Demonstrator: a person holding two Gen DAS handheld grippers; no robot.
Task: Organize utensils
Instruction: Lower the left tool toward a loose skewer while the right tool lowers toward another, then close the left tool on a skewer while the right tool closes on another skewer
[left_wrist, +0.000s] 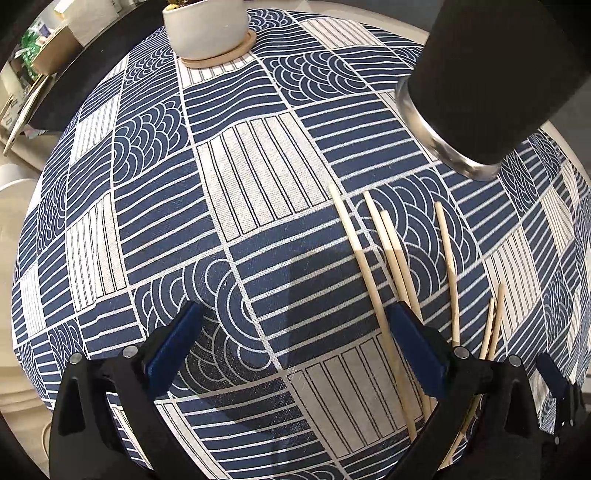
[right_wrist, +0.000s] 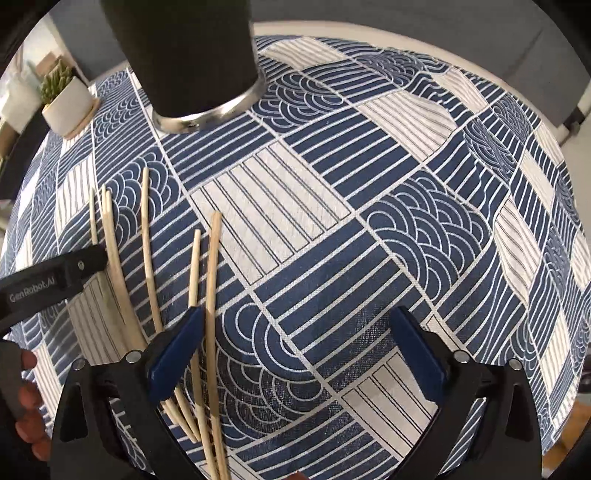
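Several wooden chopsticks (left_wrist: 447, 258) lie loose on the blue-and-white patterned tablecloth (left_wrist: 258, 184). My left gripper (left_wrist: 295, 332) is open, and its right finger (left_wrist: 417, 347) lies over the leftmost sticks with nothing between the pads. A black cup with a steel base (left_wrist: 480, 74) stands beyond the sticks. In the right wrist view the chopsticks (right_wrist: 212, 277) lie at the left, two of them passing beside and under the left finger (right_wrist: 177, 354). My right gripper (right_wrist: 295, 347) is open over bare cloth. The black cup (right_wrist: 192, 55) stands at the far left.
A white plant pot on a wooden coaster (left_wrist: 205, 29) stands at the table's far side, also seen as the pot (right_wrist: 68, 103). The left gripper's black finger (right_wrist: 55, 280) and a hand (right_wrist: 26, 369) show at the left. The cloth (right_wrist: 369, 184) stretches right.
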